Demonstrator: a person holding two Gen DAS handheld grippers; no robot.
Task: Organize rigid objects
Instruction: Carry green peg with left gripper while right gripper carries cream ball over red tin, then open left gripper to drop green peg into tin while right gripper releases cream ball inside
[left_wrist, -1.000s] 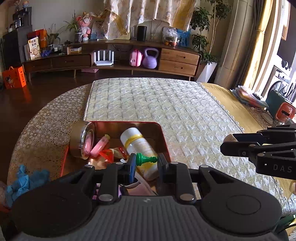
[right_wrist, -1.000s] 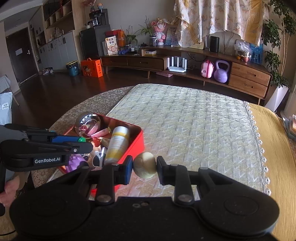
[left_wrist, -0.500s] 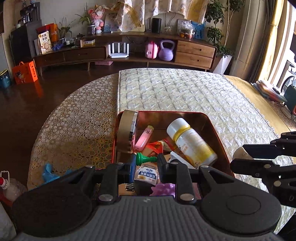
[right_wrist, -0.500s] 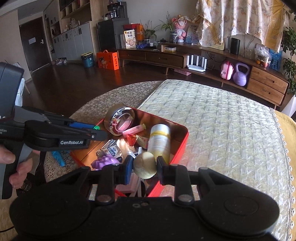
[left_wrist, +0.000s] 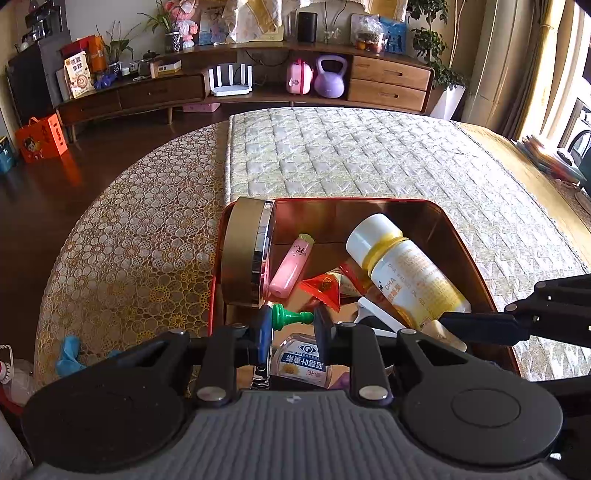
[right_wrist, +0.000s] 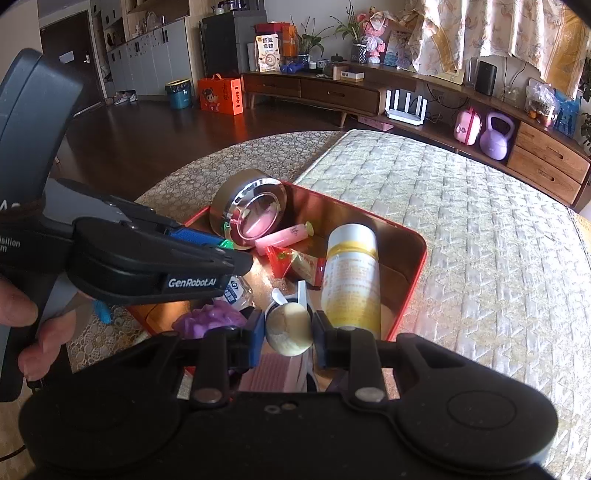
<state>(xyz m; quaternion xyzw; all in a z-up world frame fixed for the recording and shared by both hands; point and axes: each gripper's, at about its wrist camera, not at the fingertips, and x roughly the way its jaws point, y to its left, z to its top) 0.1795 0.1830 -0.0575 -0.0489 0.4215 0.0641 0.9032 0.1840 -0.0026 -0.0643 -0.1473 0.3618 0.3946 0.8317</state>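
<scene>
Quilted bed: red tray (left_wrist: 469, 254); green chess pawn (left_wrist: 291, 316), cream ball (right_wrist: 289, 329) gripped.

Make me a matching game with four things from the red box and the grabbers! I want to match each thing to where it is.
Things:
1. green chess pawn
2. cream ball
3. white bottle with yellow band
4. round gold tin

Places:
A. lying on its side in the red tin
B. pinched in the right gripper
C. standing on edge against the red tin's wall
D. pinched in the left gripper

Pairs: 1-D, 2-B, 3-A, 4-C
</scene>
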